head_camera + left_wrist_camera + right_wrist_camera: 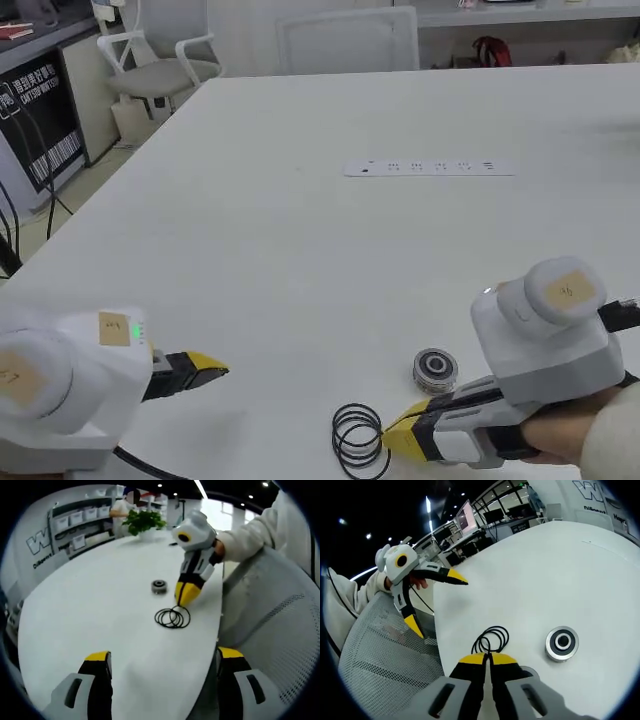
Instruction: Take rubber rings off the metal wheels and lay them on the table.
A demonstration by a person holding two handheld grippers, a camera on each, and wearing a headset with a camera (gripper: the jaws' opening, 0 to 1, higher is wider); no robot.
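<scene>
At the far left, a dark board is showing white characters and a barcode, too small to read. The left tongs are hanging released over the bench, and the scrawl on their tan sticker is unreadable. Black rubber rings are lying on the bench, pinched by the clenched right tongs. The metal wheel is sitting just beside them.
</scene>
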